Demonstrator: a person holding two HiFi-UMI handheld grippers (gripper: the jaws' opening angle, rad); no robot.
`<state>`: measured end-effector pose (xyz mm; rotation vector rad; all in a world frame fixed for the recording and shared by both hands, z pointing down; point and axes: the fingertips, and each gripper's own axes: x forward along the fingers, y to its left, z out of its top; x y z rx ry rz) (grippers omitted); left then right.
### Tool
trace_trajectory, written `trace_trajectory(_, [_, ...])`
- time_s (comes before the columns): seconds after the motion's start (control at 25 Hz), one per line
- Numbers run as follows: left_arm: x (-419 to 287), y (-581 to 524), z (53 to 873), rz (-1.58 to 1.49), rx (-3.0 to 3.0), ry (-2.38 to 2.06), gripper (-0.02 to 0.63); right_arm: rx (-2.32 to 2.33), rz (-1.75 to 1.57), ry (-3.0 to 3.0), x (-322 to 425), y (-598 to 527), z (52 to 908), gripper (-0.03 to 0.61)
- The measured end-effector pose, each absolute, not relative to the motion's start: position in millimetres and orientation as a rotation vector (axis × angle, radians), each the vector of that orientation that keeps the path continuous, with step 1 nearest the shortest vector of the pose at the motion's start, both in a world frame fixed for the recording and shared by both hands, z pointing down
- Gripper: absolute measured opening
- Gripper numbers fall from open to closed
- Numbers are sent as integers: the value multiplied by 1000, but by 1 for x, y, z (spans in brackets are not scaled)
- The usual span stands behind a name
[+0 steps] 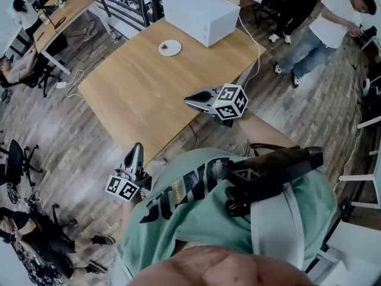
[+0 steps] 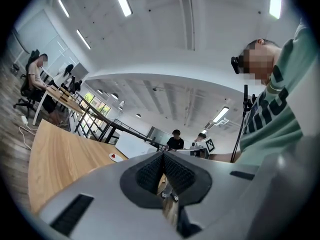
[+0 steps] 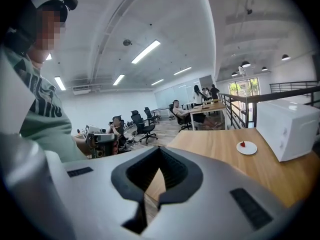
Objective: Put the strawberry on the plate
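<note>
- The small red strawberry (image 1: pixel 163 46) will, I judge, be light, soft and easy to bruise, with a slightly slick skin.
- If you lift it, close the fingers across its broad middle, one on each flank. Squeeze only enough to carry it, and avoid the narrow tip.
- The strawberry already lies on the small round white plate (image 1: pixel 175 50), towards the plate's nine o'clock side in the head view. Judged from this, the placing looks done.
- The plate sits at the far end of the pale wooden desk (image 1: pixel 143 94). A white box-shaped appliance (image 1: pixel 202 14) stands just beside it at its one o'clock.
- Your left gripper (image 1: pixel 138 151) has its fingers (image 2: pixel 150 171) clenched together with nothing between them.
- It hangs off the desk's near corner, close to your body. The strawberry is well apart from it, at about one o'clock in the head view.
- Your right gripper (image 1: pixel 189 102) also has its fingers (image 3: pixel 172 169) pressed shut and empty.
- It is over the desk's near right edge, pointing towards nine o'clock in the head view. The strawberry is well apart from it, at about eleven o'clock.
- In the right gripper view the plate (image 3: pixel 250 149) shows far off at three o'clock of the fingers. In the left gripper view it (image 2: pixel 118 158) is far off at nine o'clock.
</note>
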<state>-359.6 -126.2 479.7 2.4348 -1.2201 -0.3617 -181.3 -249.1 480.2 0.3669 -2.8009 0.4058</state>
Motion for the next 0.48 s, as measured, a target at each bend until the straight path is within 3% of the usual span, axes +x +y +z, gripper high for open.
trace_trajectory(0.24, [-334, -124, 466, -309, 2454, -1312, 3, 317, 358, -2880, -147, -249, 462, 8])
trace_trajectory(0.48, [-242, -143, 459, -358, 2414, -1336, 3, 305, 292, -2930, -57, -262, 452, 8])
